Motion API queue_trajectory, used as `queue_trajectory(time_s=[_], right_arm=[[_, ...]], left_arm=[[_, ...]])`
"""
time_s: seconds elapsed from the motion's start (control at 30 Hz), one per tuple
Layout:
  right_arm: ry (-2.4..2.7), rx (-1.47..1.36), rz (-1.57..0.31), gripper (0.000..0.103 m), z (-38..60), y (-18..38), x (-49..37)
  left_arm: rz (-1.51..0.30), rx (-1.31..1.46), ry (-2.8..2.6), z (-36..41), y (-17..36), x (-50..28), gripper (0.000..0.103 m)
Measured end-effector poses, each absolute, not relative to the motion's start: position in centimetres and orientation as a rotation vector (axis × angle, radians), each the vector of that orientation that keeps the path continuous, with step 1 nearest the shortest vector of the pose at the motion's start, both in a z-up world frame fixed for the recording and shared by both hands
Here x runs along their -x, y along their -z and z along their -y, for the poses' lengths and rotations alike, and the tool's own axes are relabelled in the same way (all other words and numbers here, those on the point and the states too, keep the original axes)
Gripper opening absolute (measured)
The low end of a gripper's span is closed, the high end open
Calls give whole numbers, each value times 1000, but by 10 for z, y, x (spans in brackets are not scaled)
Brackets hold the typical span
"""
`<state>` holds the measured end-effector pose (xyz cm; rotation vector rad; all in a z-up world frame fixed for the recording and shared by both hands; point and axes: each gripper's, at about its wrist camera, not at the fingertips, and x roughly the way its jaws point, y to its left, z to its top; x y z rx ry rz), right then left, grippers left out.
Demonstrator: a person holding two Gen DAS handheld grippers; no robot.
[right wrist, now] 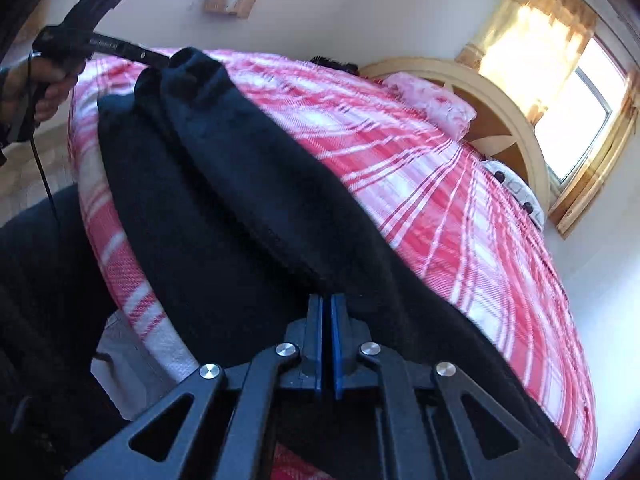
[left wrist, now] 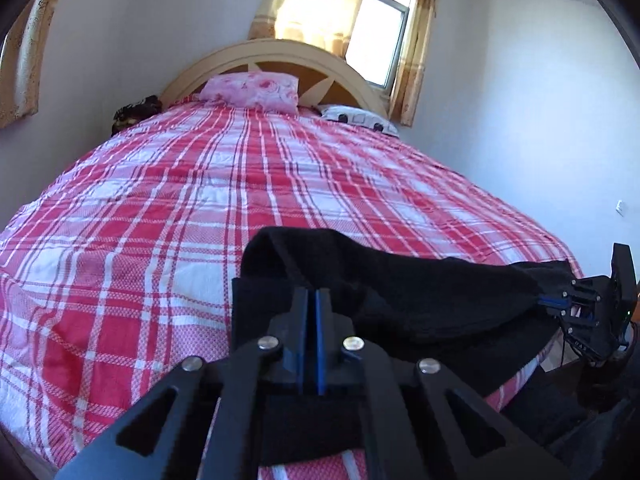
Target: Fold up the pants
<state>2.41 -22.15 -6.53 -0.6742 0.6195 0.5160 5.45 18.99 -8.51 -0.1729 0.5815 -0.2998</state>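
The black pants (left wrist: pixel 420 292) hang stretched between my two grippers over the near edge of the bed (left wrist: pixel 200 184). My left gripper (left wrist: pixel 312 296) is shut on one end of the pants. My right gripper (right wrist: pixel 326 300) is shut on the other end; the cloth (right wrist: pixel 240 200) runs from it up to the left gripper (right wrist: pixel 160 60). In the left wrist view the right gripper (left wrist: pixel 560 300) shows at the far right, pinching the cloth. Part of the pants droops below the bed edge.
The bed has a red and white plaid cover (right wrist: pixel 440 184), a pink pillow (left wrist: pixel 252 90), a white patterned pillow (left wrist: pixel 360 118) and a wooden headboard (left wrist: pixel 280 54). A dark bundle (left wrist: pixel 134 114) lies at the far left corner. A window (left wrist: pixel 380 28) with curtains is behind.
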Motion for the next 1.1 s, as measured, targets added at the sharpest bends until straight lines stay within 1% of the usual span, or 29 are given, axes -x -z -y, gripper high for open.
queue_trajectory(time_s=[0.1,0.2,0.27,0.33,0.4,0.53,0.6,0.67,0.73,0.77,0.8,0.87,0.93,1.0,1.07,1.1], right_arm=[[-532,663,-590,3,228,51,-7],[-580,676,-570,3,234,47,14],[-614,707,-571,3,235,53,24],[-608,765,-597,3,233,71,27],[-608,797,-617,4,231,86,27],[-617,785,-655,4,229,91,22],[-610,799,-637,4,229,90,23],[-606,785,-642,5,231,89,23],[-592,772,-643,13,232,88,23],[-577,768,-642,22,233,88,22],[-560,762,-643,27,234,90,20],[-557,717,-662,27,237,91,14],[-567,664,-690,29,241,88,8],[-571,605,-710,37,248,81,6],[-565,538,-711,40,262,72,5],[-552,503,-710,41,271,66,4]], left_arm=[[-570,183,321,-198,80,-35,3],[-583,208,323,-211,87,-15,3],[-614,236,318,-215,96,-11,3],[-639,256,306,-218,107,-8,3],[-646,283,303,-218,107,-9,3],[-633,268,262,-216,96,-14,3],[-610,254,233,-214,91,-13,6],[-586,212,216,-208,85,-8,15],[-563,164,192,-203,81,-6,20],[-553,156,188,-202,80,-6,20],[-544,156,182,-201,78,-5,21],[-547,166,178,-203,77,-7,31],[-559,159,189,-196,76,-10,39],[-565,160,231,-181,73,-14,43],[-576,150,277,-162,73,-19,51],[-585,129,307,-147,73,-24,51]])
